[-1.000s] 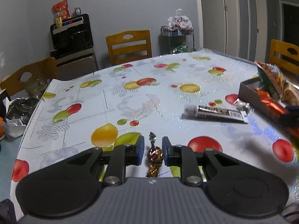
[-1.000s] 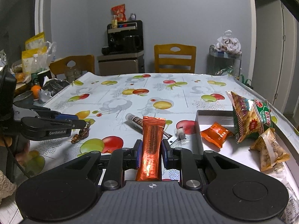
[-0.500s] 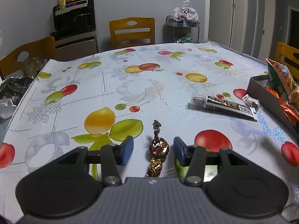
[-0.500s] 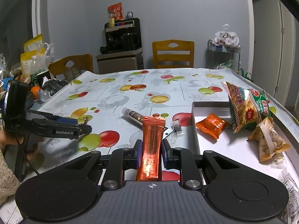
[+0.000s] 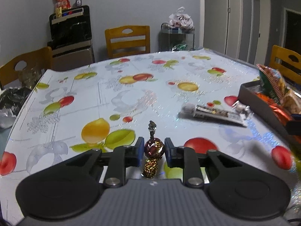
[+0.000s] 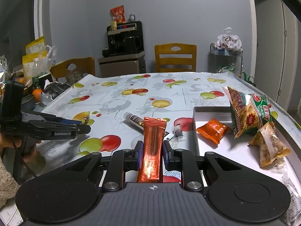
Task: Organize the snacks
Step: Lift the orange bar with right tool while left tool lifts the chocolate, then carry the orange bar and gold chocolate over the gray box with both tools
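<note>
Sitting between left tool [image 5: 153,148] pads, foil candy [image 5: 153,147]

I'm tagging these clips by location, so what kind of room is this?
Most likely a home dining room or eat-in kitchen. A big table with a fruit-print cover fills the view, wooden chairs stand around it, and a coffee machine sits on a small cabinet against the wall.

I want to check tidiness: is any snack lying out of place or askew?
Yes. A long dark snack bar lies loose on the table, outside the grey box. Inside the box, the green-and-yellow bag stands tilted against the far wall.
</note>
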Action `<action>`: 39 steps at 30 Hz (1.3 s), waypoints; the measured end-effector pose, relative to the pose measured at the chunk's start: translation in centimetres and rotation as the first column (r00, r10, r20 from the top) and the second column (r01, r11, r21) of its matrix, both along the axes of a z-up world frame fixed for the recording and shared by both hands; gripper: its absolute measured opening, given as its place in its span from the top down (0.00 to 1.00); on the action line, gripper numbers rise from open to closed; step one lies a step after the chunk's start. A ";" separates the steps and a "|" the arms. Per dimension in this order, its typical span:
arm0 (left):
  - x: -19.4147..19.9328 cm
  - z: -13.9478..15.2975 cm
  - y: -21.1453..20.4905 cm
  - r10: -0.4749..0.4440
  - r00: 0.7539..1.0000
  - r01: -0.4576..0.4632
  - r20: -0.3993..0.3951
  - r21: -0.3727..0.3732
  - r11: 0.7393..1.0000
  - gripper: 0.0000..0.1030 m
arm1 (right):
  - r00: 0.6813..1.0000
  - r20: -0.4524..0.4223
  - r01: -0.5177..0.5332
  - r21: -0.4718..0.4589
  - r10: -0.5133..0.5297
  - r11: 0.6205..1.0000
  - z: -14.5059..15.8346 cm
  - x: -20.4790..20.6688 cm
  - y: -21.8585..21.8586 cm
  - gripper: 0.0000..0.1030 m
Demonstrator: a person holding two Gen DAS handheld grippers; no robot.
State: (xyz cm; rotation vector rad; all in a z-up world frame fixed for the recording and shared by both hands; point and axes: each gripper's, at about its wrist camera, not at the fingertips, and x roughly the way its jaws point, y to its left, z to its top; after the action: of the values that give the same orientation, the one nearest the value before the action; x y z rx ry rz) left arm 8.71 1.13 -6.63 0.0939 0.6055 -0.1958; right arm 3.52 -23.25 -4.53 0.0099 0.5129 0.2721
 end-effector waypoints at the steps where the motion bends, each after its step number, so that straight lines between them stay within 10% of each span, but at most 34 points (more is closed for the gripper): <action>1: -0.1 0.4 -0.3 -0.009 1.000 0.009 0.008 -0.001 1.000 0.80 | 1.000 0.005 0.003 0.001 -0.003 1.000 0.1 0.0 -0.1 0.77; 17: -2.2 5.7 -10.6 -0.252 0.962 0.254 0.107 -0.007 0.967 0.80 | 0.989 0.068 0.134 0.014 -0.135 0.991 1.4 -0.7 -6.2 0.77; 39: 1.4 3.4 -24.0 -0.443 0.895 0.443 -0.038 -0.032 0.896 0.80 | 0.975 -0.097 0.201 -0.006 -0.200 0.980 -0.9 1.8 -11.6 0.77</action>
State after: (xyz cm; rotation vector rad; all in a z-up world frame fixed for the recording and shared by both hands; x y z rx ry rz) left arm 10.11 -22.86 -3.24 0.2073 0.6201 -0.6505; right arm 5.30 -34.90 -5.39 0.0783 0.6038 0.0750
